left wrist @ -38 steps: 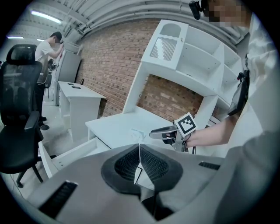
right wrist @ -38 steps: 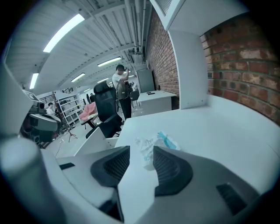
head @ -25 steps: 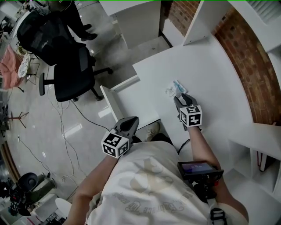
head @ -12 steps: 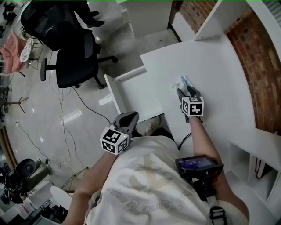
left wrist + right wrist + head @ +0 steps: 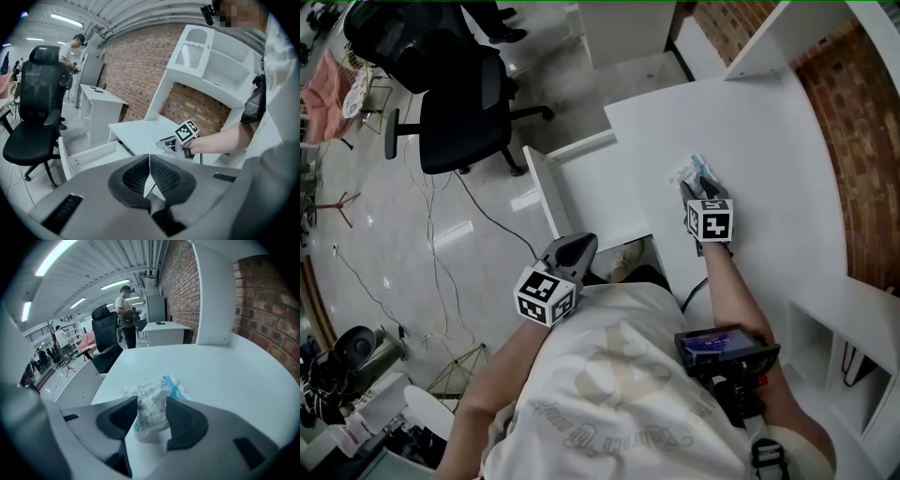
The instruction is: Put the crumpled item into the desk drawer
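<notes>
The crumpled item (image 5: 692,172), a white wrapper with blue print, lies on the white desk (image 5: 759,122) near its left edge. My right gripper (image 5: 698,190) reaches down over it. In the right gripper view the wrapper (image 5: 151,416) sits between the two dark pads (image 5: 119,414), still resting on the desk (image 5: 220,366). The jaws have just been closing around it and stand wide. The desk drawer (image 5: 572,150) is pulled out to the left of the desk, its white inside bare. My left gripper (image 5: 575,251) hangs shut and empty near my body, below the drawer (image 5: 89,157).
A black office chair (image 5: 459,112) stands on the tiled floor left of the drawer, with cables trailing nearby. White shelves (image 5: 862,328) and a brick wall (image 5: 862,112) border the desk on the right. A person (image 5: 70,47) stands by another desk far off.
My right gripper has come forward and down over the wrapper, which now sits between its jaws. The left gripper has stayed where it was.
</notes>
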Action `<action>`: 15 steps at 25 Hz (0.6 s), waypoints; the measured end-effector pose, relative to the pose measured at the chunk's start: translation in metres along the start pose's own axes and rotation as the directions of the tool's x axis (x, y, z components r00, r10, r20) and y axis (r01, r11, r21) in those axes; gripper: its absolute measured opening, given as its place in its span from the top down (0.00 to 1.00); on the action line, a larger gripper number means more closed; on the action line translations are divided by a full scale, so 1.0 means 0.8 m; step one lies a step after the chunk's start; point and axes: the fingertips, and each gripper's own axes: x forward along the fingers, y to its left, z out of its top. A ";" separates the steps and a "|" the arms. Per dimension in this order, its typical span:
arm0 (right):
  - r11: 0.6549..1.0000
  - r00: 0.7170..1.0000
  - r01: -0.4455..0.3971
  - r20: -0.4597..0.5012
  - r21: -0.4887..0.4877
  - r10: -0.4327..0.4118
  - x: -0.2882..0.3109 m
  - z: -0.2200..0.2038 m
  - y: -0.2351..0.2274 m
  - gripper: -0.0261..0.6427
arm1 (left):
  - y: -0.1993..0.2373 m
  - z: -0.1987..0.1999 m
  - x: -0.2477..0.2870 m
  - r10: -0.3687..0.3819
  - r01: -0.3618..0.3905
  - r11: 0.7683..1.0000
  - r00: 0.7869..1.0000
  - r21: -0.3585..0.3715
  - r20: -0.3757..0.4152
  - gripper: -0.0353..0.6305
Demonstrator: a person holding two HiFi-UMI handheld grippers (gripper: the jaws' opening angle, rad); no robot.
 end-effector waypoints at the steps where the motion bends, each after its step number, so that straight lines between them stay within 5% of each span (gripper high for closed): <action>1: 1.000 1.000 -0.001 0.000 -0.003 0.001 0.000 0.000 0.001 0.66 | 0.000 0.000 0.001 -0.001 0.001 1.000 1.000 0.000 -0.002 0.91; 15: 0.999 0.999 0.017 0.037 -0.030 -0.016 -0.015 0.001 -0.003 0.80 | -0.011 -0.001 0.003 -0.007 0.008 1.000 1.000 0.023 -0.014 0.91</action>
